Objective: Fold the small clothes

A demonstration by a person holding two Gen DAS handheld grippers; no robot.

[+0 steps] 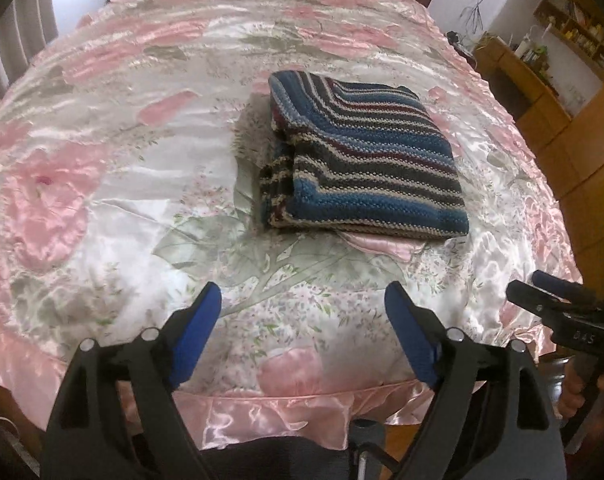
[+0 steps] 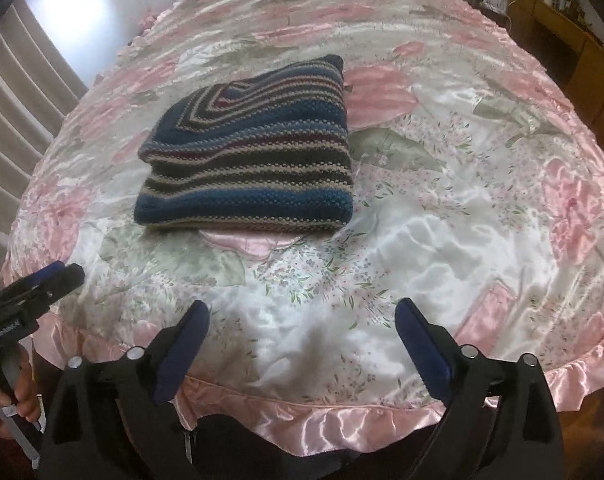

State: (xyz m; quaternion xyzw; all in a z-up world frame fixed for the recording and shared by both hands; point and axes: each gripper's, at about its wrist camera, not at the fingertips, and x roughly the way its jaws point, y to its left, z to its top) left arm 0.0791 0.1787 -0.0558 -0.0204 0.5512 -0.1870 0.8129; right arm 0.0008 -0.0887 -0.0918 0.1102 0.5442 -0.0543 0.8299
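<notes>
A striped knit garment (image 1: 361, 156) in blue, grey, beige and maroon lies folded into a thick rectangle in the middle of the bed; the right wrist view shows the knit garment (image 2: 250, 160) left of centre. My left gripper (image 1: 302, 304) hovers open over the near edge of the bed, well short of the garment, with nothing between its blue pads. My right gripper (image 2: 302, 320) is open too, above the near edge and to the right of the garment, holding nothing. Each gripper shows in the other's view, the right gripper (image 1: 541, 292) at the far right and the left gripper (image 2: 58, 276) at the far left.
A shiny pink and white floral bedspread (image 1: 102, 160) with a ruffled pink edge (image 2: 341, 420) covers the bed. Wooden shelves and a cabinet (image 1: 541, 80) stand to the right. Pleated curtains (image 2: 14, 140) hang at the left. A hand (image 2: 18, 400) holds the left gripper's handle.
</notes>
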